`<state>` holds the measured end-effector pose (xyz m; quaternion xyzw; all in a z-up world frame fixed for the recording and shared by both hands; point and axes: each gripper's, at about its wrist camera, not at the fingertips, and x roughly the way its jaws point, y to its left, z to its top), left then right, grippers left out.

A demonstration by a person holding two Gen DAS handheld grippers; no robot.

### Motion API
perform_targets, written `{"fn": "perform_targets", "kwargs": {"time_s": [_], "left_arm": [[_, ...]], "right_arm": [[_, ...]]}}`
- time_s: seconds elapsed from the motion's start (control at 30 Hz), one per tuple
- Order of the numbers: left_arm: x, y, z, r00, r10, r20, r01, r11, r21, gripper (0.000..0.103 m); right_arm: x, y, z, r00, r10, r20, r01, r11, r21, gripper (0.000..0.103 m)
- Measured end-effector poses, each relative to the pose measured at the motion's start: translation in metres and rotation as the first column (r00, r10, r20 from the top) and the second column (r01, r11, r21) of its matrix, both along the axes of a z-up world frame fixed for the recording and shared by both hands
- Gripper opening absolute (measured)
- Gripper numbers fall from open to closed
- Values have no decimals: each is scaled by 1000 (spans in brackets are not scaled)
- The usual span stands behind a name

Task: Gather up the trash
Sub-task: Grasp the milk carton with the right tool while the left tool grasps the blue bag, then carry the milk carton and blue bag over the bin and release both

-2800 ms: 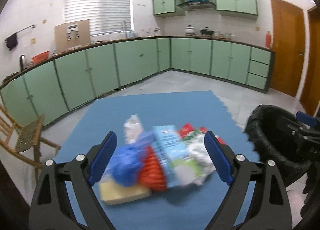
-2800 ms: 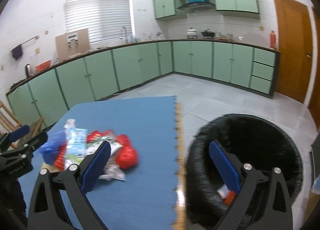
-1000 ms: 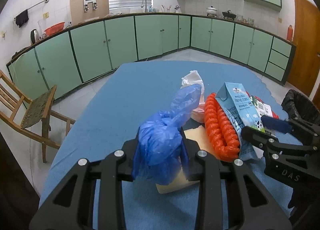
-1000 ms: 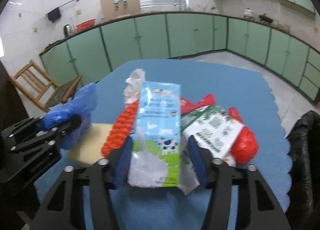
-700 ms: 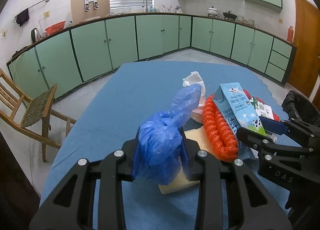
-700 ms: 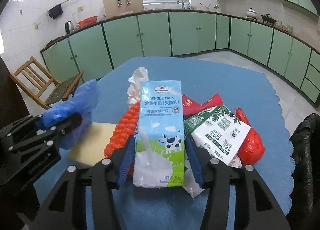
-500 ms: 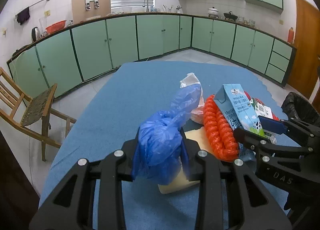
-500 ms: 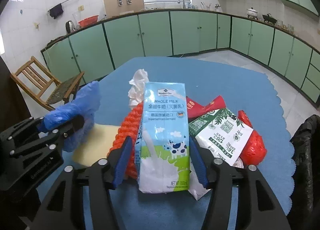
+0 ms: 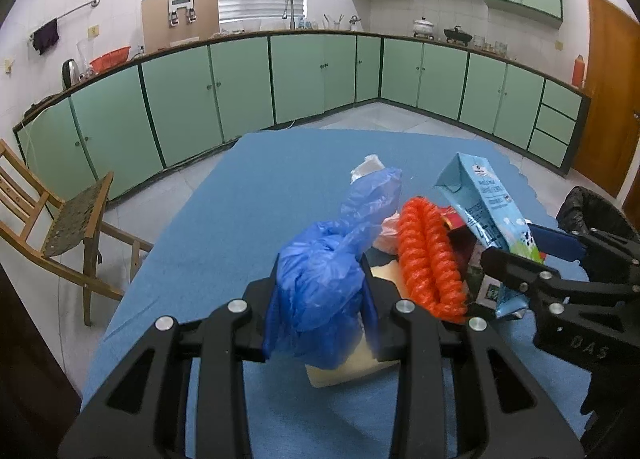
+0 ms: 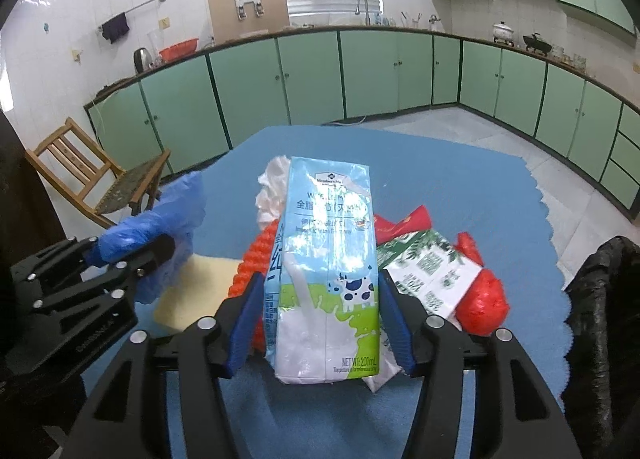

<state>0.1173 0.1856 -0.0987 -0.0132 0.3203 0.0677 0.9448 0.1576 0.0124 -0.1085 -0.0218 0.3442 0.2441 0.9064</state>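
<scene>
My left gripper (image 9: 322, 299) is shut on a crumpled blue plastic bag (image 9: 332, 259), held over the blue mat (image 9: 240, 199). My right gripper (image 10: 322, 315) is shut on a light-blue milk carton (image 10: 326, 259) and holds it upright above the pile; the carton also shows in the left wrist view (image 9: 484, 199). In the pile lie an orange net roll (image 9: 430, 259), a yellow sponge (image 10: 192, 283), white tissue (image 10: 272, 183), a green-white packet (image 10: 428, 275) and a red bag (image 10: 482, 295). The black-lined trash bin (image 10: 600, 299) stands at the mat's right edge.
A wooden chair (image 9: 52, 215) stands left of the mat. Green cabinets (image 9: 240, 87) run along the back walls. A brown door (image 9: 608, 99) is at the far right. Grey tiled floor lies beyond the mat.
Both grippers closed, the left on the blue bag and the right on the milk carton. In the last second the carton has lifted off the pile and tilted upright.
</scene>
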Motion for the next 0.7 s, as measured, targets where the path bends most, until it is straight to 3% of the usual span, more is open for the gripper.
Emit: {"fn": "perform_targets", "kwargs": {"time_s": [0.7], "left_arm": [[2,-70,47,987,-113,112,114,993,-4,32]], "right_arm": [[-18,-82,68,981,-153,121,146,987,62,56]]}}
